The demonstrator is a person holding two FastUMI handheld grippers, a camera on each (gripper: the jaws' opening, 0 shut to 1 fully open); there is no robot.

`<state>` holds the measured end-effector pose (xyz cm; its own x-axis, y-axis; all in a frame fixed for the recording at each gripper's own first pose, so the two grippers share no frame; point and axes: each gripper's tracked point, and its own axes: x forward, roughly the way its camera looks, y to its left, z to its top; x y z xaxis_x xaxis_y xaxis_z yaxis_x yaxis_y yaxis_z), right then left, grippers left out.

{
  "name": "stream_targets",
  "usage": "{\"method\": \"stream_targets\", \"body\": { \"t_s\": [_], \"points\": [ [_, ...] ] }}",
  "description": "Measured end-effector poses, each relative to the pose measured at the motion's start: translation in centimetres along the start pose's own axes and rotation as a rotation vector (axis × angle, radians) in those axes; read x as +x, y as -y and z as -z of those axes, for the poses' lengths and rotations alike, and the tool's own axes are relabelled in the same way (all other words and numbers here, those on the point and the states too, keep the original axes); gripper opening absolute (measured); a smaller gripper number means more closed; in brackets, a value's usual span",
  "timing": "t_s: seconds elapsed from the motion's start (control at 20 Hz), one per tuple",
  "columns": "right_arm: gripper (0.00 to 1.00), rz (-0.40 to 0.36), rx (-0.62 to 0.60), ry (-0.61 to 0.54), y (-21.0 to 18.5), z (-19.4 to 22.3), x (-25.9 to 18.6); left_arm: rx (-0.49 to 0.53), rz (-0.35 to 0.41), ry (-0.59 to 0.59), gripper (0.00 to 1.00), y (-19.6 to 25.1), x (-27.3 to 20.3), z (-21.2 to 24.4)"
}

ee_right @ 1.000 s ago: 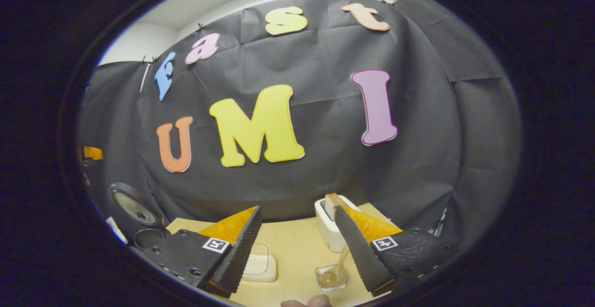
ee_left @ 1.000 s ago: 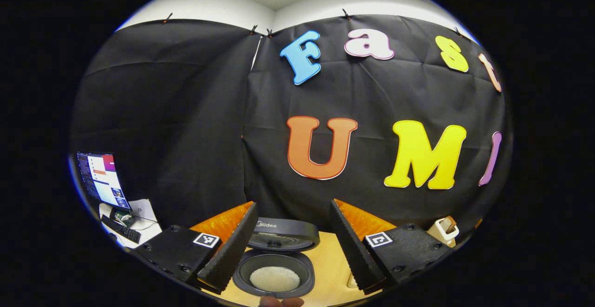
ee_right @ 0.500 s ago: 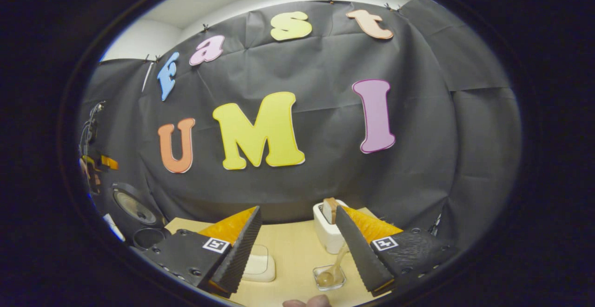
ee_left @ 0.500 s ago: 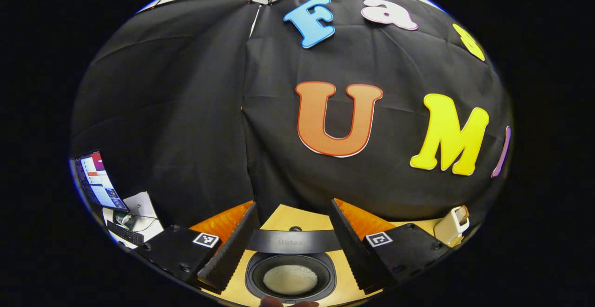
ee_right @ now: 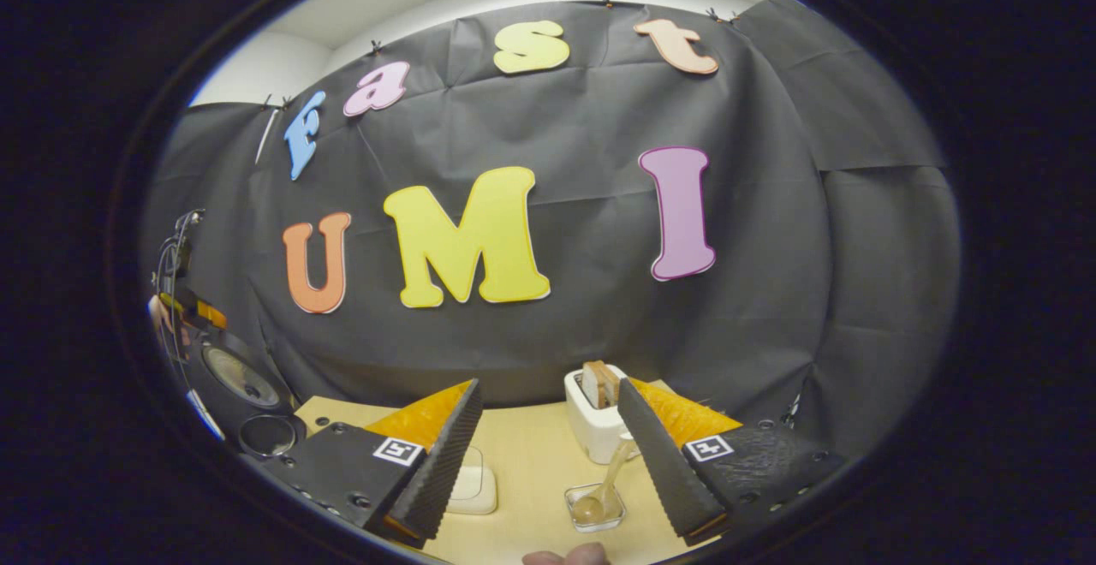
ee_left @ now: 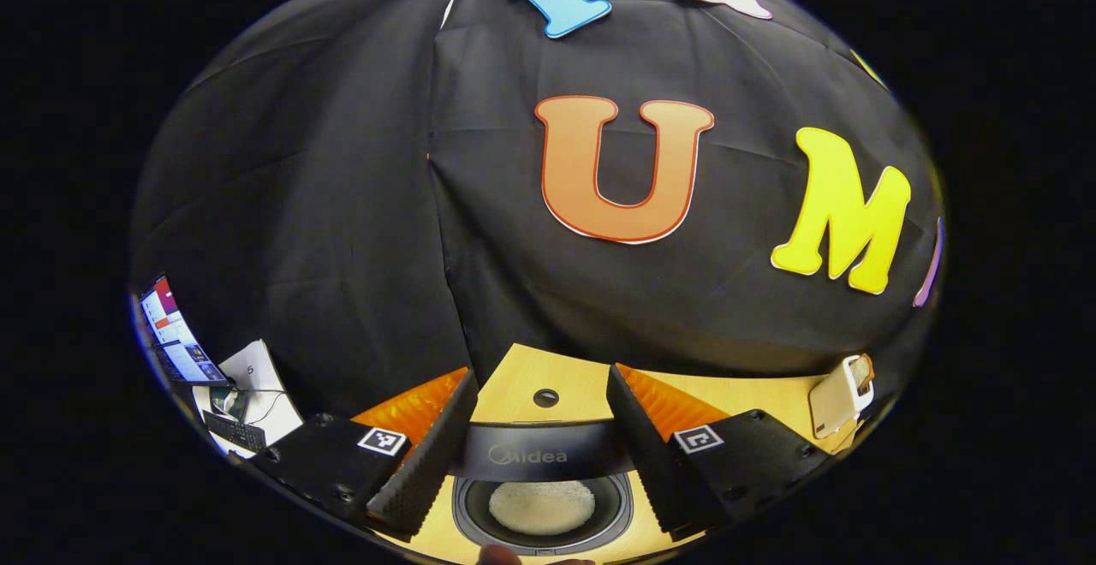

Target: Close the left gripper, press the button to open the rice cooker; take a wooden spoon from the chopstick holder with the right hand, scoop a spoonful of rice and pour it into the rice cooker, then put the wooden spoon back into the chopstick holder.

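Observation:
The dark rice cooker [ee_left: 531, 455] stands open below my left gripper [ee_left: 539, 372], and white rice [ee_left: 541, 505] lies in its pot. This gripper is open, its fingers either side of the raised lid. The white chopstick holder [ee_left: 843, 394] stands far right on the table. In the right gripper view, the chopstick holder [ee_right: 593, 426] holds wooden pieces [ee_right: 598, 382] just ahead of my open right gripper [ee_right: 548, 383]. A pale spoon [ee_right: 606, 484] leans in a small clear dish [ee_right: 595, 507] before the holder. The open cooker [ee_right: 257, 394] is far left.
A white lidded box [ee_right: 473, 484] sits on the light wooden table [ee_right: 531, 454], partly behind my right gripper's left finger. The table has a round cable hole [ee_left: 545, 396]. A monitor [ee_left: 171, 338] and a keyboard stand off the table's left side.
My left gripper has tipped down and moved over the cooker, so the lid now lies between its fingers. My right gripper has swung slightly right; the holder and dish sit more central.

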<state>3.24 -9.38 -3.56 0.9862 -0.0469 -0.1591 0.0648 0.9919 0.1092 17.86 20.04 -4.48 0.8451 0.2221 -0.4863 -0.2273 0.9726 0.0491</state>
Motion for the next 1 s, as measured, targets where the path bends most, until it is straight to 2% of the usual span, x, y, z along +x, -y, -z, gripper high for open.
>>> {"method": "stream_targets", "body": {
  "t_s": [0.2, 0.25, 0.35, 0.4, 0.65, 0.7, 0.75, 0.9, 1.0],
  "points": [
    [0.95, 0.000, -0.006, 0.003, 0.0, -0.2, -0.1, -0.003, 0.003, -0.006, 0.95, -0.1, -0.4, 0.7],
    [0.91, -0.003, -0.005, 0.004, -0.2, -0.2, -0.2, 0.002, 0.001, -0.006, 0.95, -0.1, -0.7, 1.0],
    [0.91, -0.017, -0.005, 0.005, -0.7, -0.3, -0.4, 0.006, -0.002, -0.002, 0.95, -0.1, -1.5, 1.8],
    [0.95, -0.027, -0.009, 0.005, -1.1, -0.2, -0.4, 0.002, -0.004, 0.000, 0.95, -0.1, -1.9, 2.4],
    [0.95, -0.085, -0.037, 0.007, -3.4, 0.0, -0.9, -0.021, -0.019, 0.002, 0.95, 0.1, -4.2, 5.8],
    [0.91, -0.095, -0.042, 0.004, -3.8, 0.1, -0.9, -0.035, -0.020, 0.003, 0.95, 0.2, -4.6, 6.6],
    [0.95, -0.104, -0.047, 0.003, -4.2, 0.1, -1.0, -0.048, -0.019, 0.005, 0.95, 0.2, -5.0, 7.4],
    [0.95, -0.115, -0.056, -0.007, -4.6, 0.4, -0.8, -0.098, -0.020, 0.006, 0.95, 0.2, -6.0, 9.8],
    [0.95, -0.123, -0.060, -0.011, -5.1, 0.5, -0.7, -0.096, -0.018, 0.012, 0.95, 0.5, -6.4, 11.3]
  ]
}}
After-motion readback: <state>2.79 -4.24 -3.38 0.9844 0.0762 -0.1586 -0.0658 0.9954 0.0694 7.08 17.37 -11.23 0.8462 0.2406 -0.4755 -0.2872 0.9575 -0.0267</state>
